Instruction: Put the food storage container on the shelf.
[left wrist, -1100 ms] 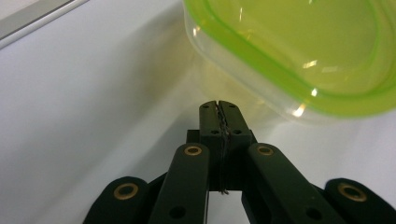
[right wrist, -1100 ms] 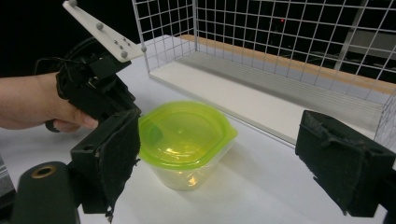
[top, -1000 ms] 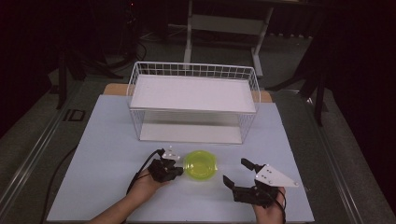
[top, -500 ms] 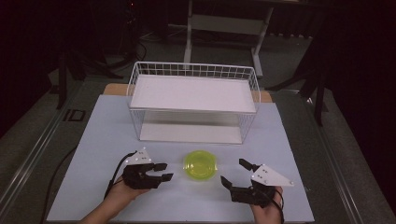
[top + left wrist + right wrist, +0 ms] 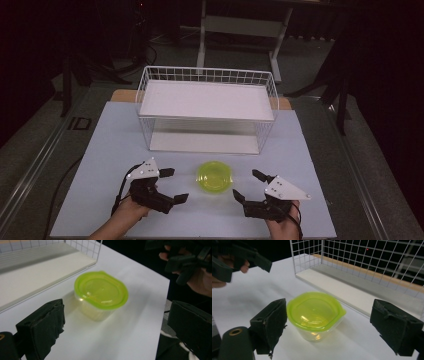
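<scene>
- The left gripper (image 5: pixel 170 185), which a second ago sat right against the container's left side, is now well clear of it, off at the container's nine o'clock, down toward eight. Its jaws have just been opening and stand wide, with nothing between them.
- The container (image 5: pixel 214 176), clear with a lime-green lid (image 5: pixel 101 290), stands upright on the white table (image 5: pixel 100 150), just at six o'clock of the wire basket (image 5: pixel 207 110) and apart from it. It sits where it did before.
- The right gripper (image 5: pixel 248 186) rests at the container's four o'clock, unchanged, jaws spread wide and empty; in its own view the container (image 5: pixel 315 315) lies between the pads (image 5: pixel 272 322), untouched.
- My reading: the left hand has let go, so the container is set down and either gripper could take it next.
</scene>
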Demonstrator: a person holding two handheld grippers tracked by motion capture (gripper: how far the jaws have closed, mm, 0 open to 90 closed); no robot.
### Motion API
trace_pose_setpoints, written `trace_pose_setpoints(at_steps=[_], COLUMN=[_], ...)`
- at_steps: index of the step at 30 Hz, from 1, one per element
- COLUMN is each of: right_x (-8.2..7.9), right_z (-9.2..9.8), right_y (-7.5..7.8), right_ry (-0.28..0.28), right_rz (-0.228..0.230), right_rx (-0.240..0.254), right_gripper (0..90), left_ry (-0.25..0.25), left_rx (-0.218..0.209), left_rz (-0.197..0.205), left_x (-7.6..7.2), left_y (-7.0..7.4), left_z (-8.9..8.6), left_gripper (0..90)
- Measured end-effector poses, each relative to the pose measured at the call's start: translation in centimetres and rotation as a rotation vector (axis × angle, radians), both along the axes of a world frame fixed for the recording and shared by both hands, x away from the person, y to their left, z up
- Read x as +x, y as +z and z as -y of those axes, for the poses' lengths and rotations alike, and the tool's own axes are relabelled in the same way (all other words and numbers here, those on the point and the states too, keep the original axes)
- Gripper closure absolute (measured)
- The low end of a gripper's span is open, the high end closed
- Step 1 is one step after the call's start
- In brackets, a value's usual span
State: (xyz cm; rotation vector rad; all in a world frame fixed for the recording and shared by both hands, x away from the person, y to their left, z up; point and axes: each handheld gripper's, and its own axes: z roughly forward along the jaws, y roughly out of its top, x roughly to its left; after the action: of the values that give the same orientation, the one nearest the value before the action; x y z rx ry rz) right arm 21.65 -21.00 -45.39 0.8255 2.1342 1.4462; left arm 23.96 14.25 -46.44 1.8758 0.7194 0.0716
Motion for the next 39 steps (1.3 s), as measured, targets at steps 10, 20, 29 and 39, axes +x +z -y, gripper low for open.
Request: trace_pose_setpoints(at_steps=[10, 20, 29, 39], right_x=[1.3, 3.6, 5.5, 6.9], right_z=[-0.3, -1.1, -1.3, -1.9], right_y=[0.8, 0.2, -1.4, -3.2], right_ry=[0.050, 0.066, 0.021, -0.034], right_rz=[-0.039, -0.079, -0.233, -0.318], right_rx=[0.005, -0.009, 0.057, 0.034], right_gripper=[13.8, 13.6, 13.6, 24.0], left_ry=[0.019, 0.031, 0.080, 0.164], left_rx=[-0.040, -0.010, 0.043, 0.069], left_rz=[-0.004, -0.113, -0.155, -0.257], left_x=[1.9, 4.4, 5.5, 6.0], left_y=[1.4, 0.5, -1.0, -2.6], left_z=[2.2, 4.4, 5.2, 4.6], left_gripper=[2.0, 2.1, 12.8, 30.4])
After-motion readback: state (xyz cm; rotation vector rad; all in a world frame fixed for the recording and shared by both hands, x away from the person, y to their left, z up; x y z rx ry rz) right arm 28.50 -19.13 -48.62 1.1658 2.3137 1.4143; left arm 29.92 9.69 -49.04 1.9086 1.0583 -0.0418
